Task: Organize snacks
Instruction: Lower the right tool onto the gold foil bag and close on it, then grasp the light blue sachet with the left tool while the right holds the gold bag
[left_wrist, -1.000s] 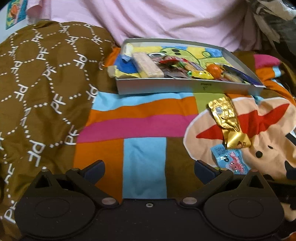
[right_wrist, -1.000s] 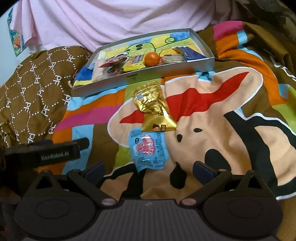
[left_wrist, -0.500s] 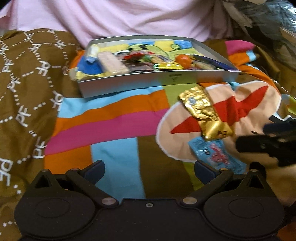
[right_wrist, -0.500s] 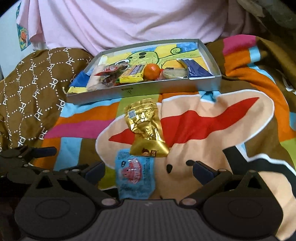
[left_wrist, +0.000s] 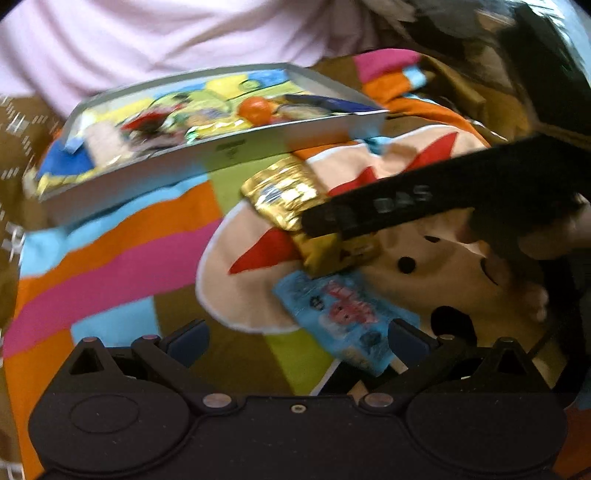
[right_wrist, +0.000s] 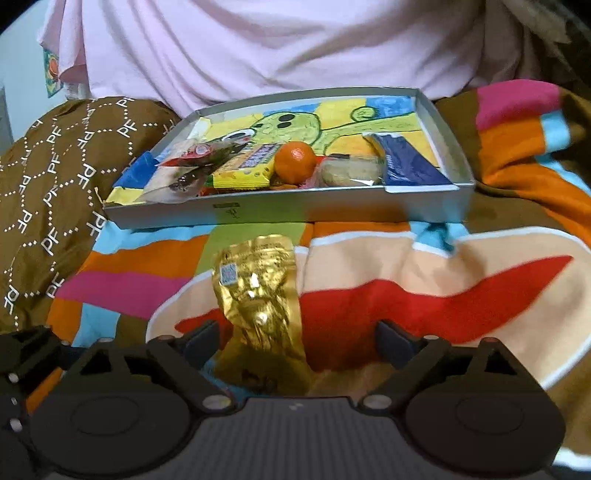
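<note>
A gold foil packet (right_wrist: 258, 306) lies on the colourful blanket, just in front of the grey tray (right_wrist: 295, 216). My right gripper (right_wrist: 297, 339) straddles its near end. The jaws are closing but still wide, and the right pad is clear of the foil. In the left wrist view one of the right gripper's fingers (left_wrist: 369, 214) crosses over the gold packet (left_wrist: 284, 192). A light blue packet (left_wrist: 340, 317) lies close to my left gripper (left_wrist: 297, 338), which is open, by its right finger. The tray (left_wrist: 221, 151) holds several snacks and an orange (right_wrist: 295, 168).
A person in a pink shirt (right_wrist: 258, 55) sits right behind the tray. A brown patterned blanket (right_wrist: 48, 177) rises on the left. The left gripper's body (right_wrist: 22, 358) sits at the lower left of the right wrist view. The bedding is soft and uneven.
My right gripper moved forward over the gold packet, which now sits between its jaws, and the jaws narrowed a little. My left gripper swung right toward the blue packet and tilted.
</note>
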